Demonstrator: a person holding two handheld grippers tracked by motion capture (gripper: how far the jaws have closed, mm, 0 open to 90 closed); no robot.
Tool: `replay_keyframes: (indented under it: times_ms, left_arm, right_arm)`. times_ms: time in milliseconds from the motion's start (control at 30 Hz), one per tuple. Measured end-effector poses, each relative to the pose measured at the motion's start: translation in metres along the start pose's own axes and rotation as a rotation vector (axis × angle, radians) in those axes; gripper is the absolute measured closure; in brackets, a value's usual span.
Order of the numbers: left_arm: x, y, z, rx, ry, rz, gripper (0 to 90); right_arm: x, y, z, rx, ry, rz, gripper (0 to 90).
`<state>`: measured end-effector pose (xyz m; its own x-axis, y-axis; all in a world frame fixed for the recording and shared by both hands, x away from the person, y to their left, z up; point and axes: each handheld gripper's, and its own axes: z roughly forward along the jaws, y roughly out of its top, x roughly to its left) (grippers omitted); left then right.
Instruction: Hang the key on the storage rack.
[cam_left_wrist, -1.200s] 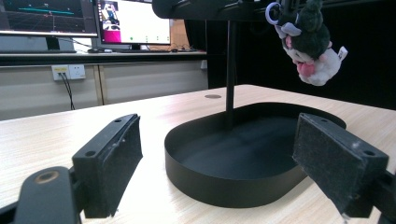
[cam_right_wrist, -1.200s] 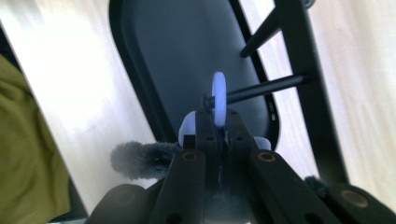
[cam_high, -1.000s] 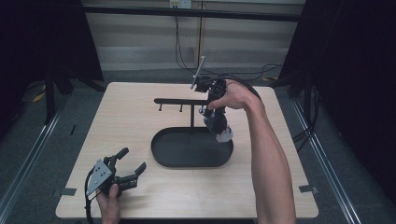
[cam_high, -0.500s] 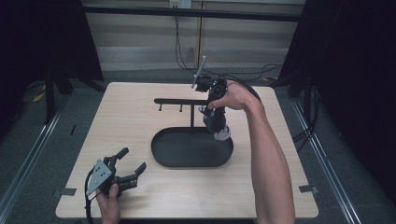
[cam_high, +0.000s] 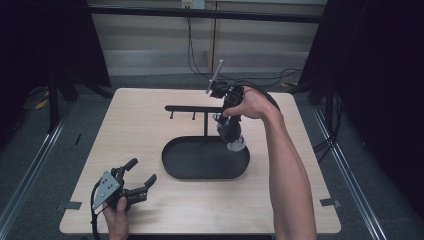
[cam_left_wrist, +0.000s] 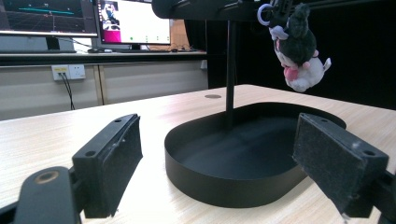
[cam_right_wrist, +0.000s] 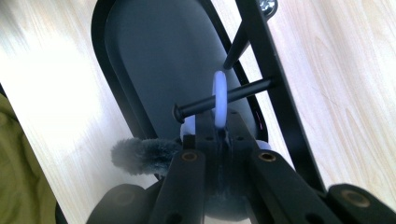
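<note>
A black stand has an oval tray (cam_high: 172, 167), a post and a top bar (cam_high: 187, 107) with pegs. My right gripper (cam_high: 228, 126) points down beside the post, shut on the pale ring (cam_right_wrist: 219, 93) of a small dark-and-white plush toy (cam_high: 236, 143). In the right gripper view a peg (cam_right_wrist: 243, 91) passes through that ring, and grey fur (cam_right_wrist: 140, 156) shows below the jaws. In the left gripper view the plush toy (cam_left_wrist: 296, 51) dangles under the bar over the tray (cam_left_wrist: 210, 182). My left gripper (cam_high: 137, 181) rests open near the table's front left, with nothing between its jaws.
The wooden table (cam_high: 140, 135) is bare around the stand. Two more pegs (cam_high: 182, 116) hang from the bar's left part. Cables lie on the floor behind the table, and monitors (cam_left_wrist: 126, 21) stand beyond the far wall counter.
My right gripper and the plush toy have shifted slightly left toward the post. The left gripper has stayed where it was.
</note>
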<state>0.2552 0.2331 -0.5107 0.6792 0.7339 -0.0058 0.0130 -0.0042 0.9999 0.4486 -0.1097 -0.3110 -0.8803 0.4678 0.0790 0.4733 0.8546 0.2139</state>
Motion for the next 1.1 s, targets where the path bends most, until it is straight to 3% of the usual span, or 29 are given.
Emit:
replay_keyframes:
  times_ms: [400, 700, 1067, 1100]
  left_arm:
    - [0.000, 0.000, 0.000, 0.000, 0.000, -0.001, 15.2]
    - [0.000, 0.000, 0.000, 0.000, 0.002, -0.006, 15.3]
    - [0.001, 0.000, 0.000, 0.007, -0.003, 0.008, 15.3]
    - [0.001, 0.000, -0.001, 0.008, -0.003, 0.009, 15.3]
  right_arm:
    - [0.001, -0.008, 0.000, -0.023, 0.011, 0.029, 86.4]
    - [0.012, -0.016, -0.004, -0.056, -0.001, 0.025, 73.2]
    - [0.019, -0.029, 0.000, -0.108, 0.010, 0.031, 71.1]
    - [0.021, -0.032, 0.001, -0.119, 0.013, 0.029, 67.8]
